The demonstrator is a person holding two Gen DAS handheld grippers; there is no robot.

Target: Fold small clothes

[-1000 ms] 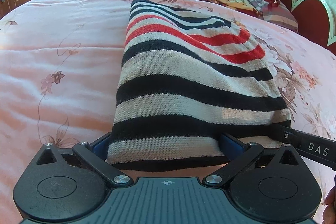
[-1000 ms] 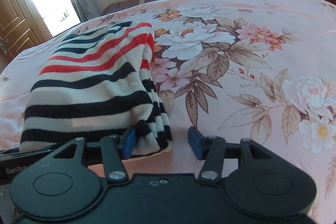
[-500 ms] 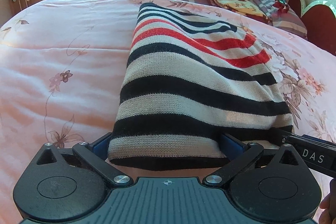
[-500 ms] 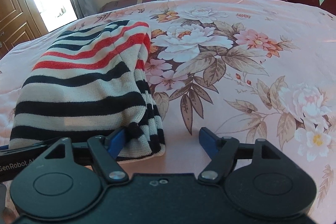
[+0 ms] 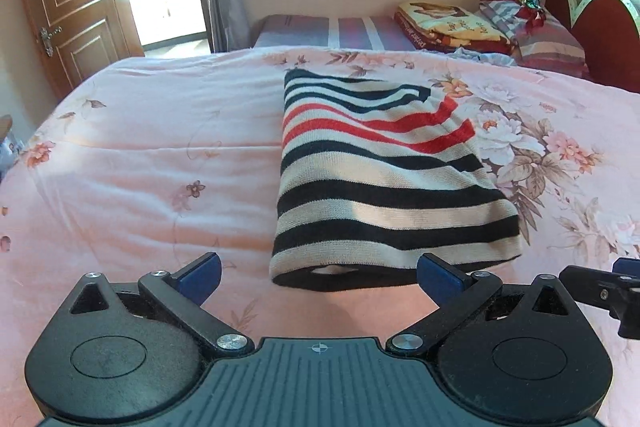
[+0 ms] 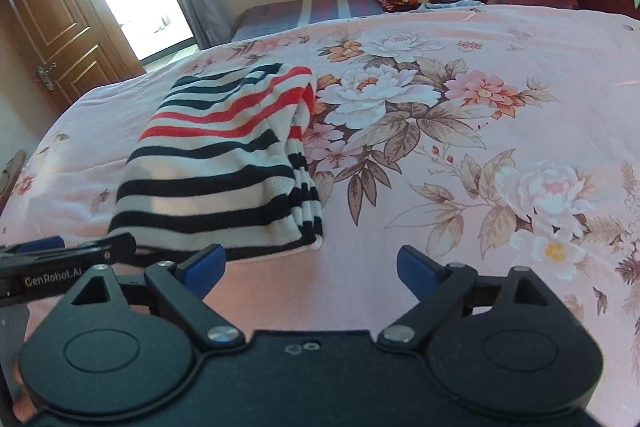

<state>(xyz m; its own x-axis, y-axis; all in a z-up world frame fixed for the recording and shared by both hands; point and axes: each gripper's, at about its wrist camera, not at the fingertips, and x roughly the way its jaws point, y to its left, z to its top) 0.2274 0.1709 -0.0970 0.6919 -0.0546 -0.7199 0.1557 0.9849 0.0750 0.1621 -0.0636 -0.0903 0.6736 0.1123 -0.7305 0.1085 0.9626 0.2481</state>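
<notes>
Striped knit garment [image 5: 384, 183]: folded into a compact rectangle, flat on floral bedspread [image 5: 140, 163], at 12 o'clock from left gripper [image 5: 318, 273], 10 o'clock from right gripper [image 6: 310, 265]. Both spread wide, nothing between pads; right jaws just opened. Formerly straddling near hem; now withdrawn. Fold judged finished, released

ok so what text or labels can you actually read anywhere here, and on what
"GenRobot.AI" on the left gripper, along its black side bar, seen in the right wrist view.
Script lettering on the folded yellow blanket by the window: blurred; it cannot be read.
Nothing readable on the striped sweater, the bedspread or the right gripper.
</notes>
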